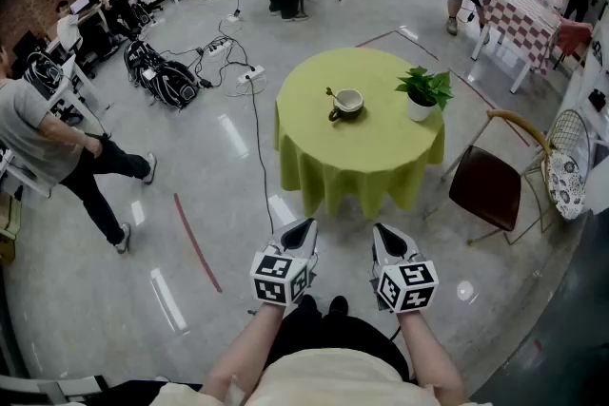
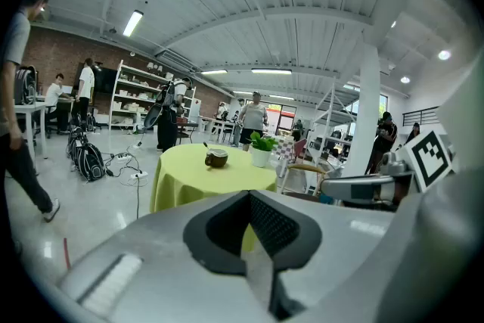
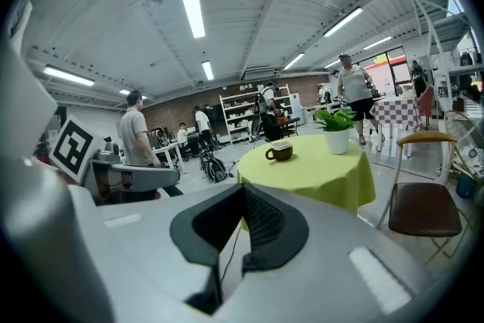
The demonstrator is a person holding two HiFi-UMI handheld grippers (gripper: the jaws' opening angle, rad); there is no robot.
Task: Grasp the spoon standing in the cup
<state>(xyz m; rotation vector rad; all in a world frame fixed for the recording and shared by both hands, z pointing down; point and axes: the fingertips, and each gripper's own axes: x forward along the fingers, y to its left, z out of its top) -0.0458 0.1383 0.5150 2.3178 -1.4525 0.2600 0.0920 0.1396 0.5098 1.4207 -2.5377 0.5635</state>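
Spoon (image 1: 331,95) and cup (image 1: 347,102) are on the far side of a round surface (image 1: 381,162) draped in yellow-green cloth. The handle stands out of the brown cup toward its left rim, and a potted plant (image 1: 423,93) sits well to the right of it.

By my judgement nothing of the grasp is done yet. I am on the floor (image 1: 219,204) short of the near edge of the surface, with my left gripper (image 1: 304,228) and right gripper (image 1: 383,233) held side by side in front of me, both angled slightly downward and well apart from the cup.

In each gripper view the fingers are clenched together with nothing between them, and the cup shows small above their tips.

All the steps are left, I think: walk up to the surface, choose a gripper, spread its fingers, bring them to either side of the thin handle above the rim, and close. The wooden chair (image 1: 485,185) on the right side of the surface looks clear of a straight approach from where I stand.
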